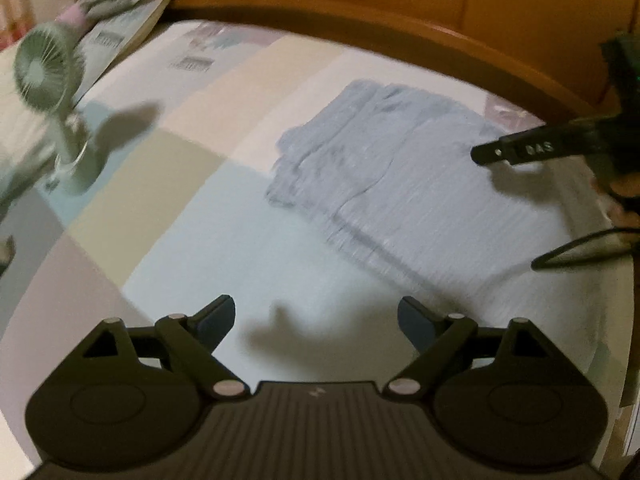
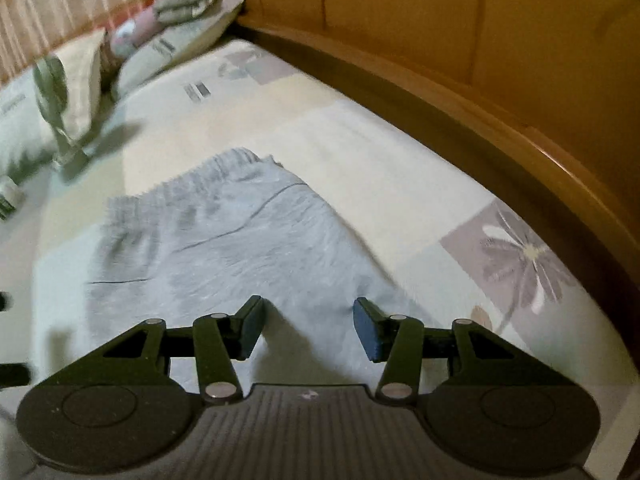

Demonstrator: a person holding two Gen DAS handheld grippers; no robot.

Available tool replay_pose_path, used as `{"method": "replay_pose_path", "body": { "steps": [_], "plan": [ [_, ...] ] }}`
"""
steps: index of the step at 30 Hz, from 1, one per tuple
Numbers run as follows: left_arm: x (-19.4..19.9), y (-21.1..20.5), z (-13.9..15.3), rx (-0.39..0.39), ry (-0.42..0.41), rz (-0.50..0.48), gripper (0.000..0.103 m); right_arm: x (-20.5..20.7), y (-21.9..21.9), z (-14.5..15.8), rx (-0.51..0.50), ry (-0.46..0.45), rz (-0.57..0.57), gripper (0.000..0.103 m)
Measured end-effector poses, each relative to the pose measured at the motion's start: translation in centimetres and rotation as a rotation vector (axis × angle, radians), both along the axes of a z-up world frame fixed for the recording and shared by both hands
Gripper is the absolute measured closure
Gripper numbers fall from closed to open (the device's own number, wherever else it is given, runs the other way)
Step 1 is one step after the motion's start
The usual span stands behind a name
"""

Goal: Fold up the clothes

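two tongs released over a bed sheet [image 1: 208,240], left tongs [image 1: 316,320] empty, right tongs [image 2: 308,328] above grey shorts [image 2: 224,240]

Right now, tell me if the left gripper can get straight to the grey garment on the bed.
Probably yes. The left gripper hangs open over bare bedsheet, with the grey garment lying flat just ahead and nothing between them. The right gripper is over the garment's far side, so watch for crowding there.
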State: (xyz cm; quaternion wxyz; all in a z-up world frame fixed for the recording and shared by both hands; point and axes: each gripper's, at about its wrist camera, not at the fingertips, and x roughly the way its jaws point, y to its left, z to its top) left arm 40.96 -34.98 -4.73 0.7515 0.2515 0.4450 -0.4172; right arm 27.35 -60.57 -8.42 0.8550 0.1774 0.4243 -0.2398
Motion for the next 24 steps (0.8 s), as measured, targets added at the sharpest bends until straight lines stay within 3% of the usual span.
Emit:
{"method": "replay_pose_path", "body": {
  "steps": [4,7,12,18,24],
  "plan": [
    [0.5,1.2,-0.2,0.012,0.017,0.043,0.015,0.4,-0.2,1.1,0.011,0.004,-0.014,0.048],
    [0.8,1.5,-0.3,0.015,0.020,0.053,0.015,1.1,0.9,2.2,0.004,-0.033,0.036,0.047],
    [1.1,1.5,-0.1,0.011,0.012,0.067,0.015,3.6,0.4,-0.8,0.041,0.044,0.044,0.043],
    [1.2,2.8,0.0,-0.011,-0.012,0.082,0.015,4.6,0.1,2.0,0.039,-0.076,0.038,0.042],
    [1.1,4.5,0.1,-0.020,-0.021,0.122,0.015,8.7,-1.2,0.3,0.034,-0.012,0.053,0.039]
  ]
}}
